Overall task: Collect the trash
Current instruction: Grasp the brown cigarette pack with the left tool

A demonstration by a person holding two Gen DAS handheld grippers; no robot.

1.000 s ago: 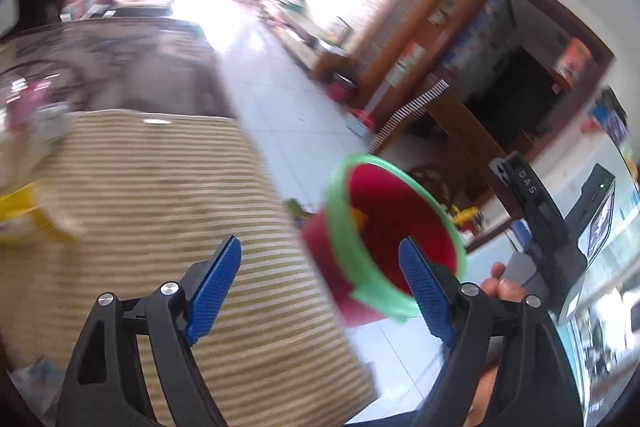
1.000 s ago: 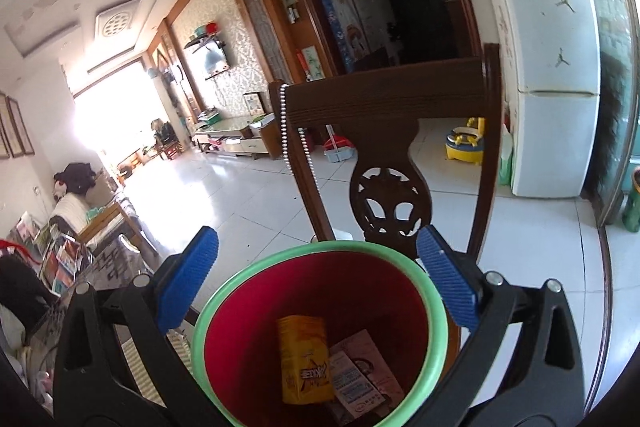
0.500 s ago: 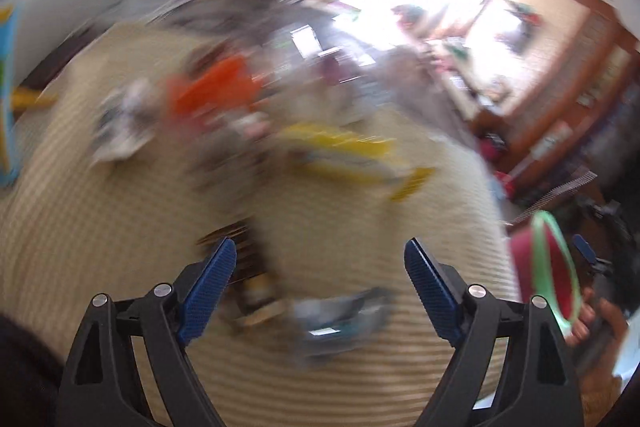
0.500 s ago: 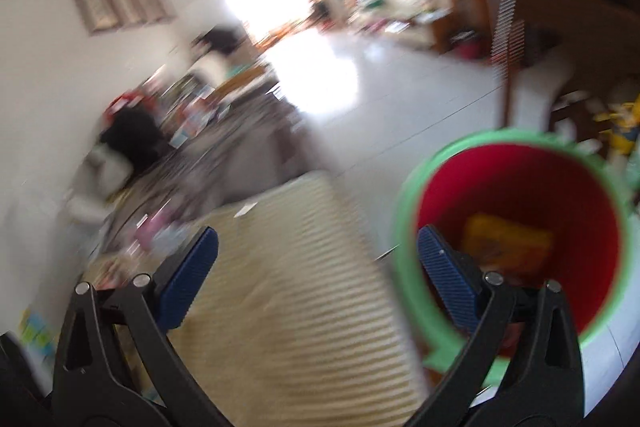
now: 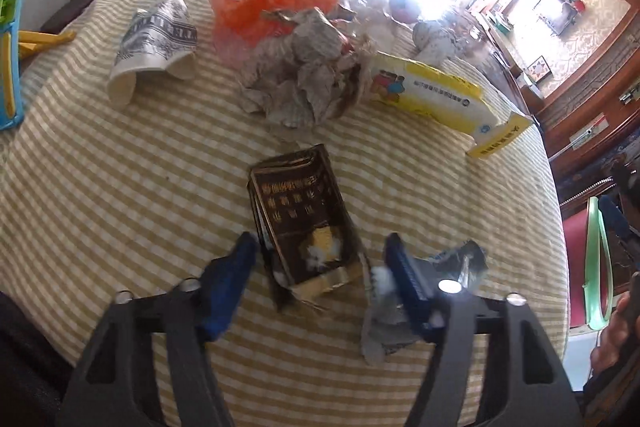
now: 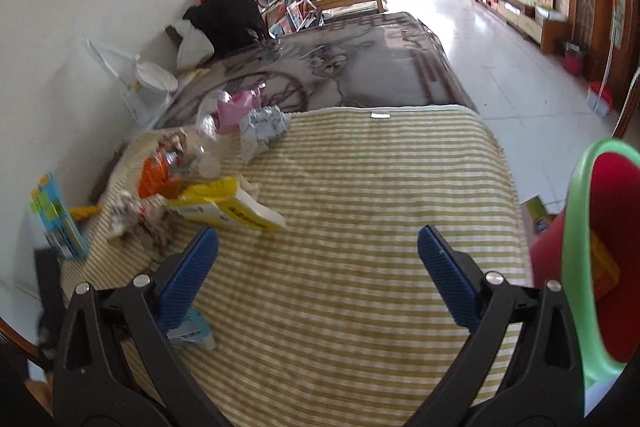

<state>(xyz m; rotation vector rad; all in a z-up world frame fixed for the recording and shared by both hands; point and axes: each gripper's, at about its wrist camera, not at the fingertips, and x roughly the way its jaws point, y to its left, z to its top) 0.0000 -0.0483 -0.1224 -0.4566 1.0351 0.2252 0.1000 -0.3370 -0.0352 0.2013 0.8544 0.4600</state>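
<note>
Closing, the left tool [image 5: 320, 263] straddles a brown packet [image 5: 302, 219]; the right tool [image 6: 318, 255] gapes empty.

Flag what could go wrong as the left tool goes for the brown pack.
1. The left tool is closing around the flattened brown pack; its right pad sits against grey foil scrap, so it may pinch that too or skew the grip.
2. The pack lies flat on the striped cloth; the pads could snag fabric.
3. The red bin hangs off the table edge, so a loose grip may drop the pack.
</note>
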